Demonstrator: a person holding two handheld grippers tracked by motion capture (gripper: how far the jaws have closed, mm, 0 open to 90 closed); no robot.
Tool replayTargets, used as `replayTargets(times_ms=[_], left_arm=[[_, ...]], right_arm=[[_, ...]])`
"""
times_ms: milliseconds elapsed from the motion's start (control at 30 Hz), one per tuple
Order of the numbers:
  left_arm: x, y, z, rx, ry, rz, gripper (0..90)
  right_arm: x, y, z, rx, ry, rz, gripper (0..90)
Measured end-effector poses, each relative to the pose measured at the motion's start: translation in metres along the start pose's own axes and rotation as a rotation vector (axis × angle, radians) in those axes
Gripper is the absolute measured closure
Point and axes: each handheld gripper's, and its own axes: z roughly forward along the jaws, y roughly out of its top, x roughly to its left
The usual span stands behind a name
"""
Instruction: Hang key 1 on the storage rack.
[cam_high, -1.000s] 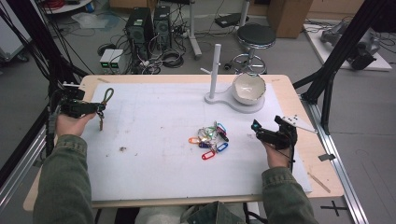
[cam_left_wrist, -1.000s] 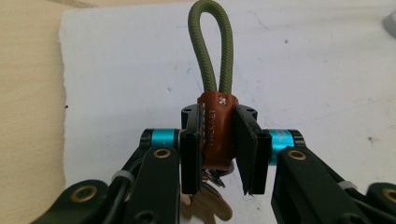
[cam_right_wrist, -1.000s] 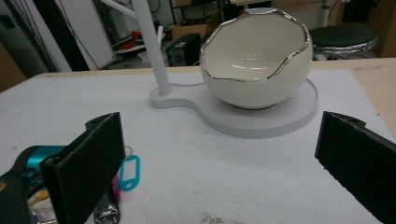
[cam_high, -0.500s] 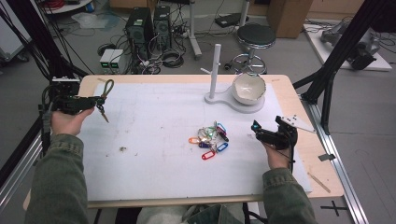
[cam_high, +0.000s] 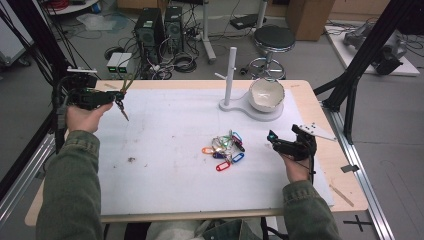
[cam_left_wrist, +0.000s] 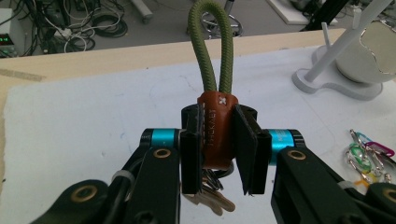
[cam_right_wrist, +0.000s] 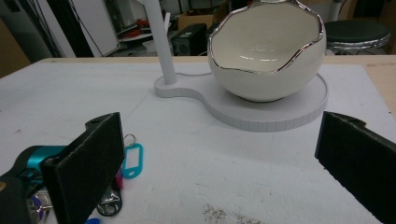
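My left gripper (cam_high: 107, 96) (cam_left_wrist: 218, 149) is shut on the brown leather tab of a keychain (cam_left_wrist: 216, 131) with a green cord loop (cam_left_wrist: 214, 46) (cam_high: 126, 82); keys (cam_left_wrist: 208, 198) (cam_high: 122, 110) hang below the jaws. It is held up over the table's far left corner. My right gripper (cam_high: 274, 141) (cam_right_wrist: 224, 163) stands open near the table's right edge, nothing between its pads, just right of a pile of coloured key tags (cam_high: 224, 148) (cam_right_wrist: 130, 161). A white egg-shaped bowl (cam_high: 266, 94) (cam_right_wrist: 266, 51) and a white peg post (cam_high: 231, 67) (cam_right_wrist: 159, 39) stand on a white base (cam_high: 252, 110).
A white mat (cam_high: 175, 165) covers most of the wooden table (cam_high: 340, 165). Small dirt specks (cam_high: 131, 160) lie at the mat's left. Computer towers, cables and a stool (cam_high: 272, 40) stand on the floor behind. Black frame poles (cam_high: 365, 55) rise at both sides.
My left hand has risen and drawn toward the far left corner with the keychain hanging from its jaws. The right hand has stayed put.
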Motion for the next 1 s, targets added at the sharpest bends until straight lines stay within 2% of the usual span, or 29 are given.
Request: replayTargets(times_ms=[233, 400, 767, 1000], left_arm=[[-0.013, 0.013, 0.016, -0.004, -0.029, 0.008, 72.9], [-0.023, 0.022, 0.028, 0.007, -0.049, 0.030, 72.9], [-0.041, 0.036, 0.049, 0.015, -0.085, 0.071, 72.8], [-0.051, 0.041, 0.056, 0.023, -0.098, 0.093, 72.9]], right_arm=[[0.000, 0.000, 0.000, 0.015, -0.004, -0.012, 0.6], [-0.002, -0.001, -0.003, 0.014, -0.022, -0.011, 0.6], [-0.015, -0.004, -0.011, 0.012, -0.054, 0.041, 0.6], [-0.016, -0.005, -0.012, 0.013, -0.056, 0.032, 0.6]])
